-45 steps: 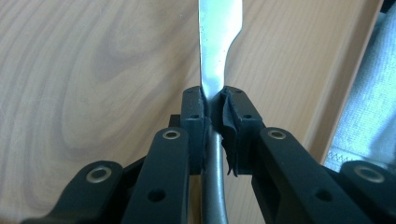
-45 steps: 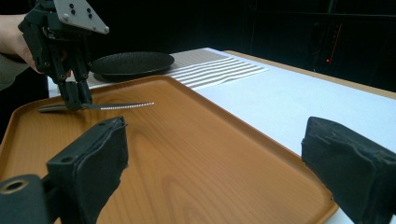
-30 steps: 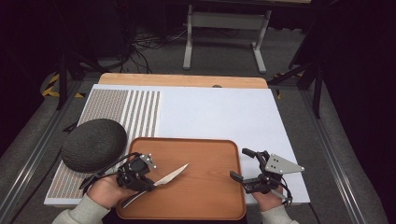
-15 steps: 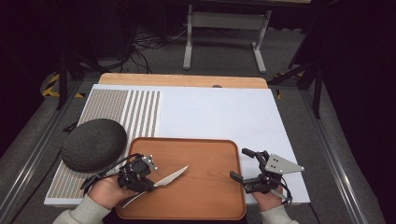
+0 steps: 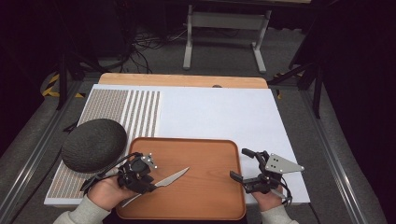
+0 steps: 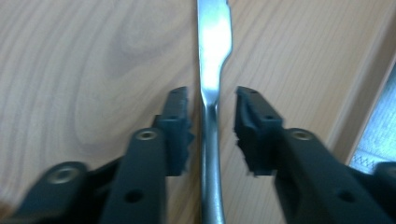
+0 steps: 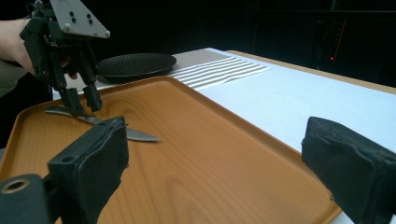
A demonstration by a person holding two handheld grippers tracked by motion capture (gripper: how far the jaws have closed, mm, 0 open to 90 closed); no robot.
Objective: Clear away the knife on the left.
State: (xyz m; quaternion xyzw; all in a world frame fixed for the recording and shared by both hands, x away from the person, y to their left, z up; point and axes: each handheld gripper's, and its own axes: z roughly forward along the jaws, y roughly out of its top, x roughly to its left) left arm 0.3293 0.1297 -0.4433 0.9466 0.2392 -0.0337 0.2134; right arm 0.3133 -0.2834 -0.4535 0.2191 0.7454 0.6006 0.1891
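The left gripper [image 5: 154,183] has just been opening its jaws off the knife [image 5: 170,178], which lies flat on the wooden tray [image 5: 210,158], and its own view shows a gap beside each pad [image 6: 177,126], while the right gripper [image 5: 243,164] hovers wide open, holding nothing, over the tray's right rim.

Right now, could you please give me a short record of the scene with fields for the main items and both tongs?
knife: a metal table knife lying flat on the tray, serrated blade pointing away from the person
tray: orange-brown wooden tray at the near edge of the white mat
plate: dark round plate, left of the tray
left tongs: straddling the knife handle, jaws just opened, pads clear of it
right tongs: open and empty, at the tray's right rim
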